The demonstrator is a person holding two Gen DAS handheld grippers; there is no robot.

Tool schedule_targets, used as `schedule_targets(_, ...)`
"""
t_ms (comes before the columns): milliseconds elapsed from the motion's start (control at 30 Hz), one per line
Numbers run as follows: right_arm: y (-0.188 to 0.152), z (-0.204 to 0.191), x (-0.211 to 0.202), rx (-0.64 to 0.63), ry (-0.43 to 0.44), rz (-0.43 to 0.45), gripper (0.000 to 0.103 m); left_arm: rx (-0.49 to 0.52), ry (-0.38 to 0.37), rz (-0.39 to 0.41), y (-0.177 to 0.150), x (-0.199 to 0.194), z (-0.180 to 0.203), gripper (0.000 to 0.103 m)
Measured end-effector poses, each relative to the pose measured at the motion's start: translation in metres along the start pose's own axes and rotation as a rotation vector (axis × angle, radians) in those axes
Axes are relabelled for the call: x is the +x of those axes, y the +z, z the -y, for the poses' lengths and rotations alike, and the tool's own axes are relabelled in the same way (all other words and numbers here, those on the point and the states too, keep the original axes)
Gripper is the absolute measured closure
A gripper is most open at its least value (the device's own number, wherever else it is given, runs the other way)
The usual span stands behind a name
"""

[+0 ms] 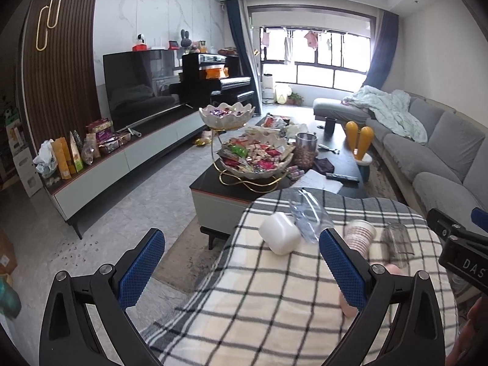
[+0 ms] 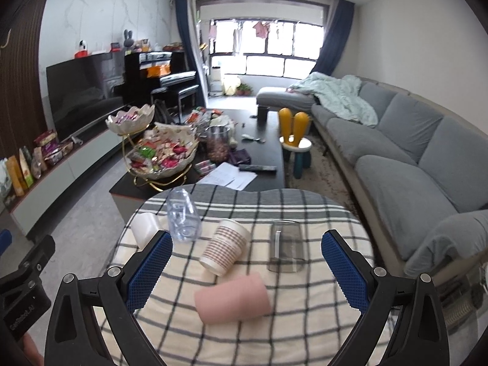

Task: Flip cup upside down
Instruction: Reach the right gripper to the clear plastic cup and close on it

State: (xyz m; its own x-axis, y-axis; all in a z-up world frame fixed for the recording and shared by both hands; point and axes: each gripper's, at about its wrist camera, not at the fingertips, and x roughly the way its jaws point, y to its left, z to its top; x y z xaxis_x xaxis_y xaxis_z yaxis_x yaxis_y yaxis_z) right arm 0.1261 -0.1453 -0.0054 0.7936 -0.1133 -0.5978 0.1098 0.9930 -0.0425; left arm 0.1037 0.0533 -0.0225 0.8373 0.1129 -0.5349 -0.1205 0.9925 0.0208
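Several cups lie on their sides on a checked cloth point(image 2: 305, 311): a pink cup point(image 2: 233, 299), a striped paper cup point(image 2: 224, 250), a clear grey glass point(image 2: 286, 250), a clear plastic cup point(image 2: 183, 218) and a white cup point(image 2: 145, 228). My right gripper point(image 2: 247, 274) is open above the cloth, with the pink cup between its fingers. My left gripper point(image 1: 241, 267) is open over the cloth's left edge; the white cup point(image 1: 280, 233), the clear plastic cup point(image 1: 309, 218), the paper cup point(image 1: 360, 236) and the glass point(image 1: 396, 242) lie ahead of it.
Beyond the cloth stands a dark coffee table point(image 2: 268, 152) with tiered snack bowls point(image 2: 161, 152), a jar and papers. A grey sofa point(image 2: 411, 152) runs along the right. A TV cabinet point(image 1: 122, 152) with snack bags is at the left. The right gripper's body point(image 1: 457, 244) shows at the left view's right edge.
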Motion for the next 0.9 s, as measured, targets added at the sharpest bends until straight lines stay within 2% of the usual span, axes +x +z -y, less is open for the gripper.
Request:
schedule_targets(133,0.009,-0.017,0.032,-0.029,0.041,-0.028,0.005,-0.010,0.027,-0.013,0.006,0.027,-0.007,0.000)
schedule_targets(467,0.036,-0.059,0.141,-0.098,0.139,-0.197,0.005,-0.047,0.073,-0.077,0.011,0.101,-0.021,0.000)
schedule_targets(733,0.037,-0.086,0.225,-0.135,0.179,-0.367,0.005,-0.082,0.094,-0.134,0.010,0.158,-0.026,0.000)
schedule_targets(900,0.032,-0.096,0.256,-0.137,0.198,-0.449,0.005,-0.105,0.094,-0.161,0.013,0.183,-0.032,0.000)
